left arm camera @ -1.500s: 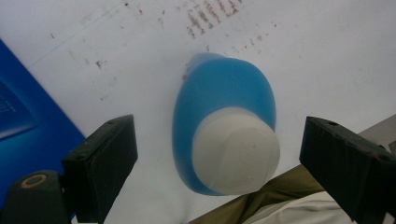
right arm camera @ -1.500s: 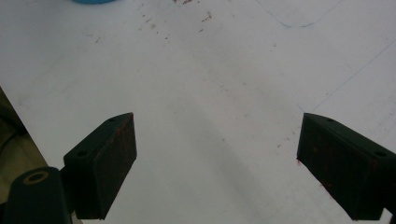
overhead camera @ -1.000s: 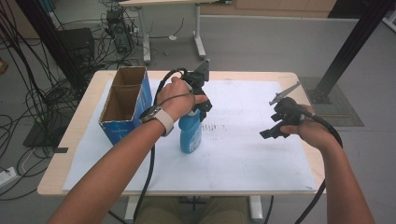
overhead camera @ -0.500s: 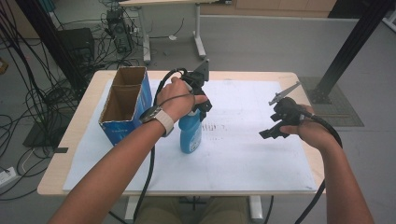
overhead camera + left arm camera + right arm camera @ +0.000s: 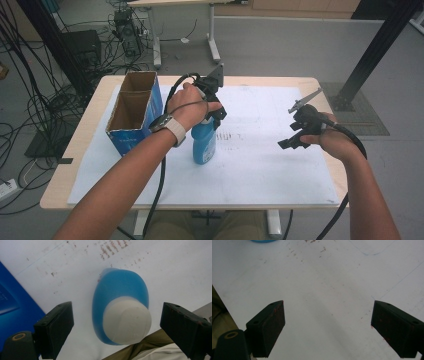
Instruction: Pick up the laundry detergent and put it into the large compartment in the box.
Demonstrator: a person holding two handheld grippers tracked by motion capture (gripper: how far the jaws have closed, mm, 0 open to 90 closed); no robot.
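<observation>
- Box: blue cardboard, top open, two compartments, stands at the left end of the surface. Its blue side also shows at the left edge of the left gripper view.
- White sheet covers most of the surface; faint brown marks on it just right of the bottle.
- Bottle: blue, white cap, upright on the sheet just right of the box, a small gap between them.
- Left gripper: held by the left hand right over the bottle, pointing down. In the high view the hand hides most of the bottle top.
- Left gripper view: looks straight down on the bottle; white cap sits between the two fingers. Fingers wide, clear gaps on both sides of the cap, no contact.
- Bottle not gripped, base on the sheet.
- Right gripper: in the right hand over the right part of the sheet, well apart from the bottle, tilted down toward the surface.
- Right gripper view: fingers wide, nothing between them, bare sheet below. A sliver of the bottle at the top edge.
- Cables trail from both grippers toward the near edge.
</observation>
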